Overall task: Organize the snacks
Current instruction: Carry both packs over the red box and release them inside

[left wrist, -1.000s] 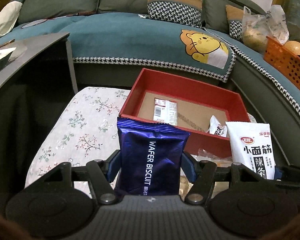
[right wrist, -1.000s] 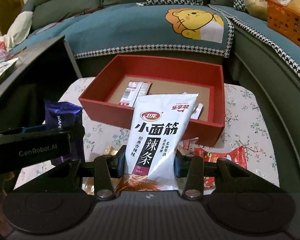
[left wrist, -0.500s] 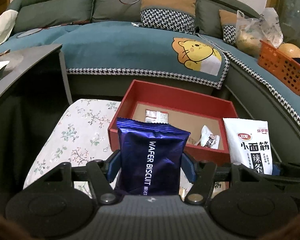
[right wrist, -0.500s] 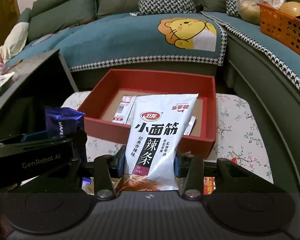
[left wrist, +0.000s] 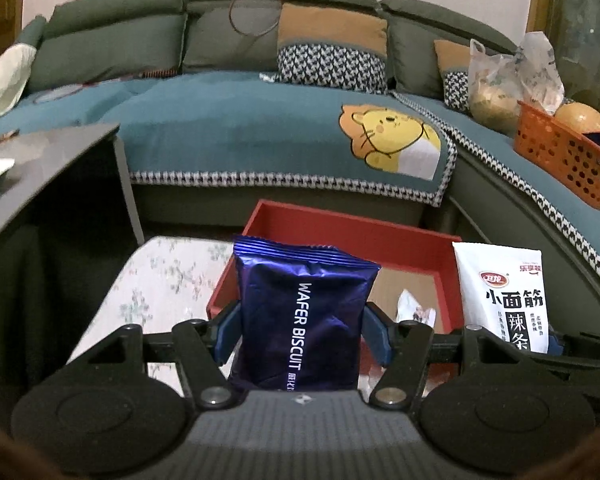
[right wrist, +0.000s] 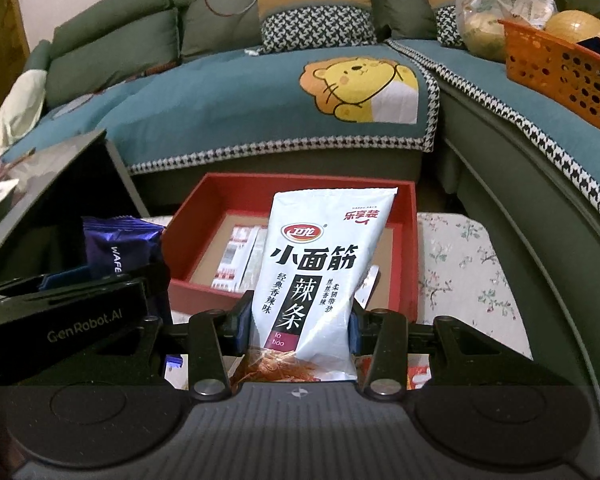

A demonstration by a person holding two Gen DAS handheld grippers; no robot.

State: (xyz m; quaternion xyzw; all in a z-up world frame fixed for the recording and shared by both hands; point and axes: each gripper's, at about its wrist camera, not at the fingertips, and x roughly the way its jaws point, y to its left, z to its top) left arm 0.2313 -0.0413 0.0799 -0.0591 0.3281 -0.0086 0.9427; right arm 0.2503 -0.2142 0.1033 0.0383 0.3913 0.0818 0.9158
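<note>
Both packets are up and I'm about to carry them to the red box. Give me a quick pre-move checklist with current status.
1. Left gripper clamped on the wafer biscuit packet: ok.
2. Right gripper clamped on the white latiao packet: ok.
3. Red box open, in front of both grippers: ok.
4. Free floor space in the box beside the small sachets: ok.
5. Both packets clear of the box's near wall: cannot tell.

My left gripper (left wrist: pixel 302 330) and right gripper (right wrist: pixel 298 322) are matte black, each with blue pads (left wrist: pixel 374 332) on hinged link arms pinned by silver screws (left wrist: pixel 388 393), two round discs and a ribbed grey housing; the left one's side reads "GenRobot.AI".
</note>
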